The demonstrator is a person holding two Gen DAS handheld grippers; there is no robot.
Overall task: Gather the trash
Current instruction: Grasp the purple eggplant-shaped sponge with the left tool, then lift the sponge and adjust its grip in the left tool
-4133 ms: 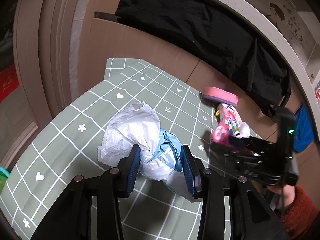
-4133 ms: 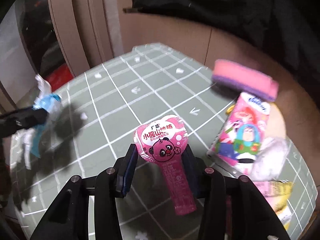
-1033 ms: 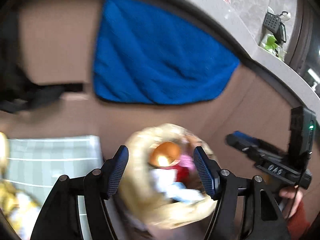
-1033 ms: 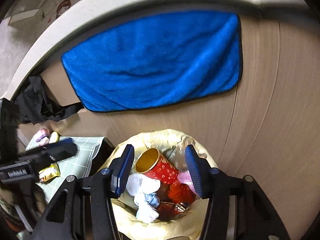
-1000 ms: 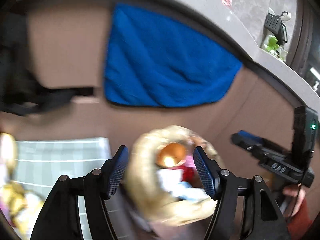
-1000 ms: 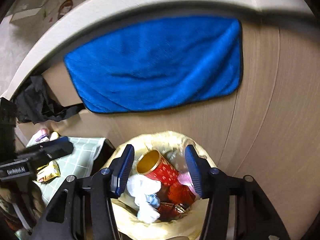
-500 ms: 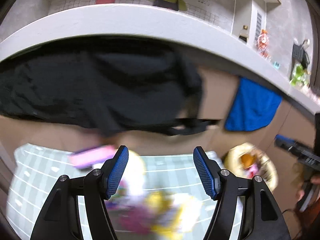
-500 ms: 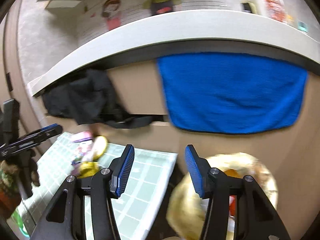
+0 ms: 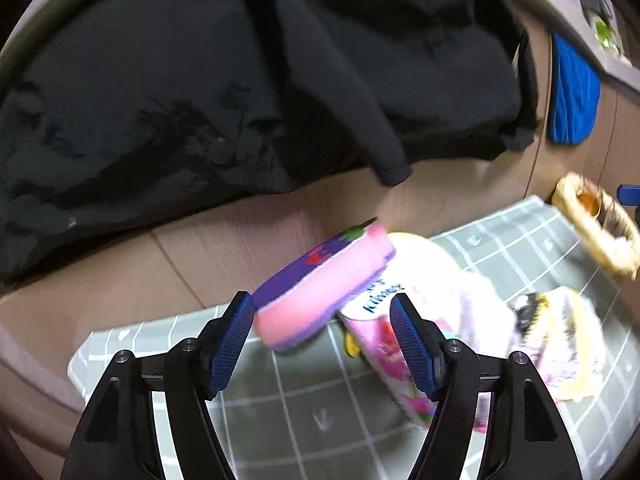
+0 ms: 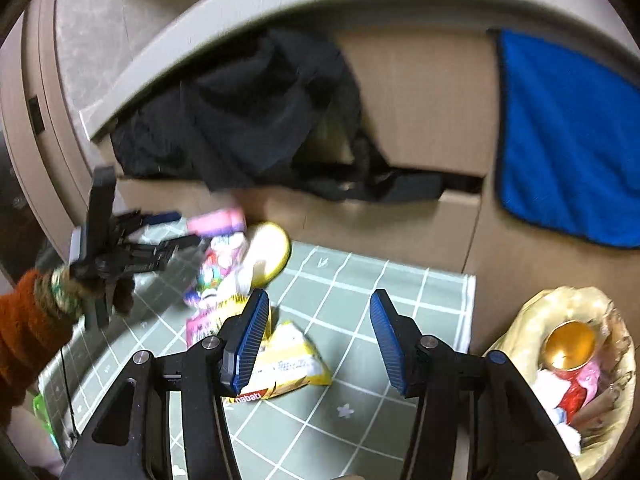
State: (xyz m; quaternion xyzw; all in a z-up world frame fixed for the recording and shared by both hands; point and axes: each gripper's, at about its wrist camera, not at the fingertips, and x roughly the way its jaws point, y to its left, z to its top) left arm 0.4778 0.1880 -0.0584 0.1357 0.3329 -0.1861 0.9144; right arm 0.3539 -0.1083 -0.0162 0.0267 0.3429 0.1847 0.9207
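My left gripper (image 9: 322,340) is open and empty, pointing at a pink and purple sponge (image 9: 320,280) that leans on a pink tissue pack (image 9: 384,344) on the green checked table (image 9: 304,412). A yellow wrapper (image 9: 560,336) lies to the right. My right gripper (image 10: 316,338) is open and empty above the table (image 10: 360,288), with a yellow snack bag (image 10: 288,364) just behind its left finger. The trash bin (image 10: 560,368) with a yellow liner stands at the right, holding a red can and wrappers. The left gripper also shows in the right wrist view (image 10: 176,232).
A black jacket (image 9: 240,80) hangs over the brown cabinet behind the table. A blue towel (image 10: 568,136) hangs to the right of it. The bin also shows at the far right of the left wrist view (image 9: 596,228).
Both grippers have swung from over the trash bin back left to the table. Both are empty; the tissue wad and pink wrapper held earlier are gone from them.
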